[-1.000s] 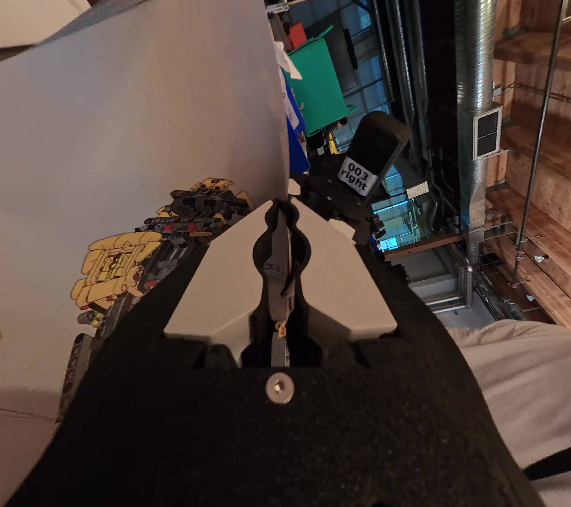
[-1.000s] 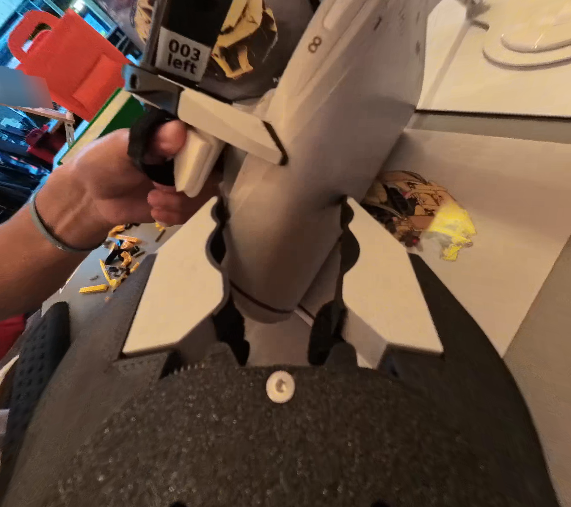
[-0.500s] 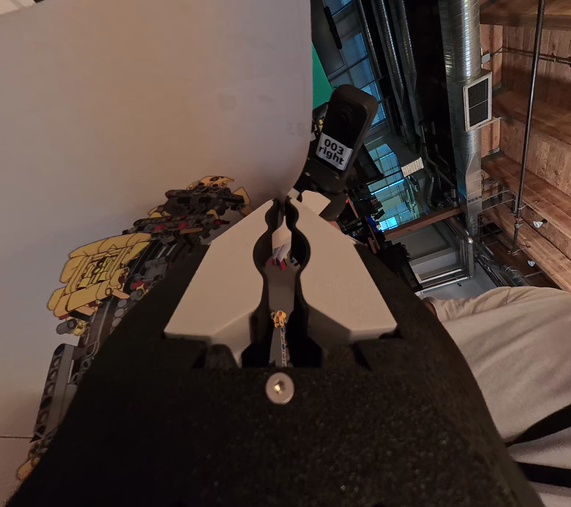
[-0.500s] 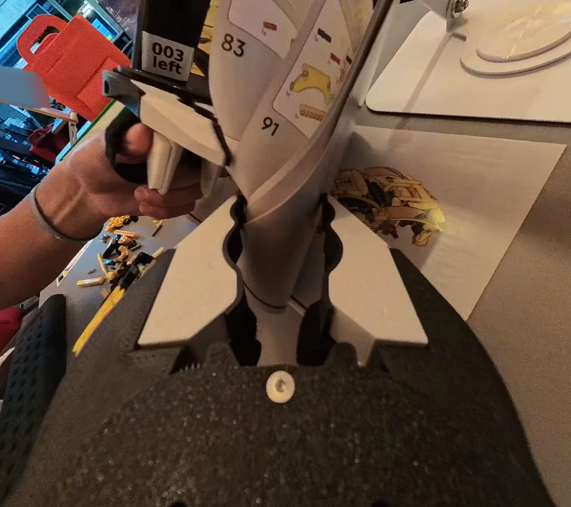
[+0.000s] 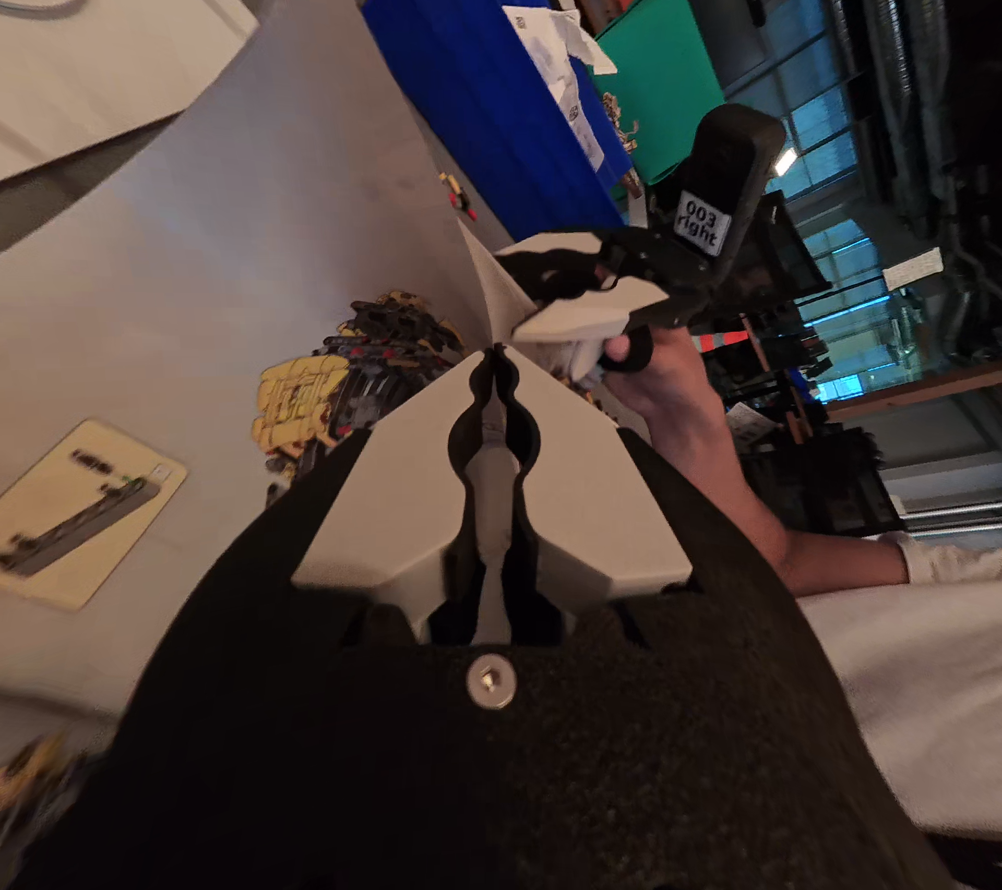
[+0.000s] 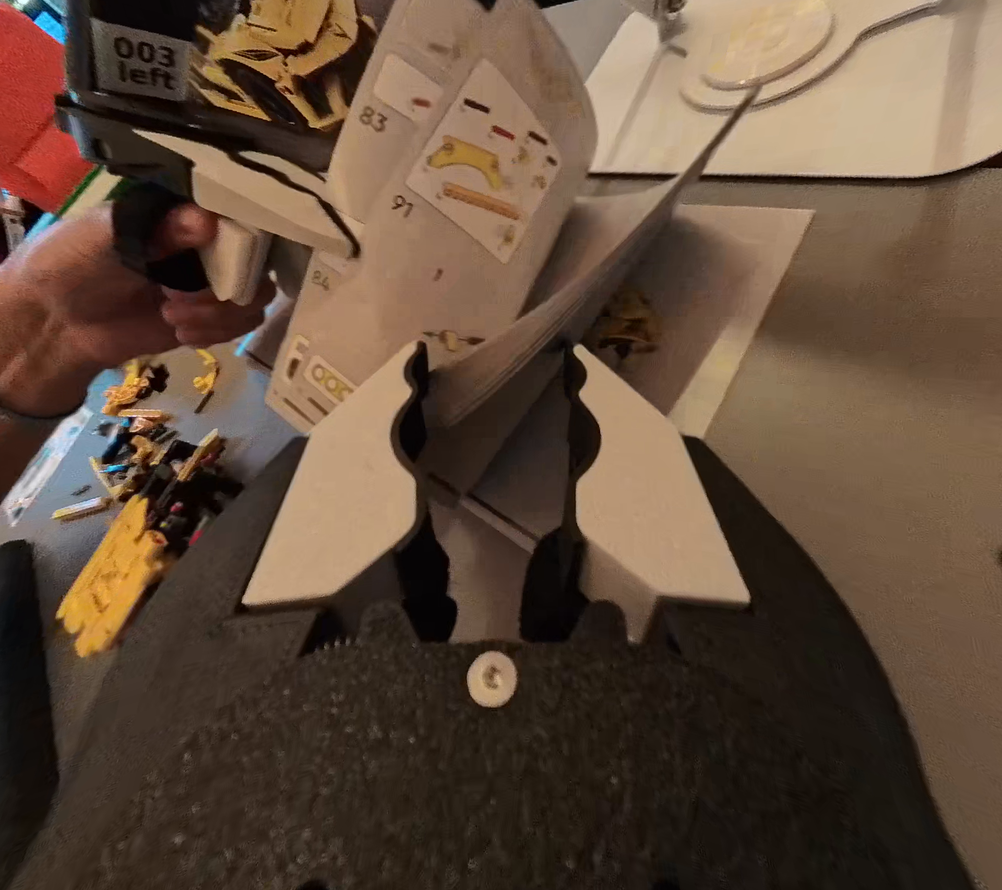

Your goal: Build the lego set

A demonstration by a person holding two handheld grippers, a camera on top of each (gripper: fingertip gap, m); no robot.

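A: Identify background items, left wrist view.
B: Blue bin (image 5: 488, 67) standing at the far edge of the counter (image 5: 190, 224). Crumpled white paper (image 5: 564, 45) rests on its rim. Green panel (image 5: 661, 83) directly behind the bin. Ribbed metal duct (image 5: 889, 51) and windows beyond.
A: Right wrist view?
B: White flat base plate (image 6: 867, 116) with a raised round disc (image 6: 770, 51) at the counter's far edge. A thin metal rod is bolted to it. Red plastic object (image 6: 32, 121) at the left, blurred.
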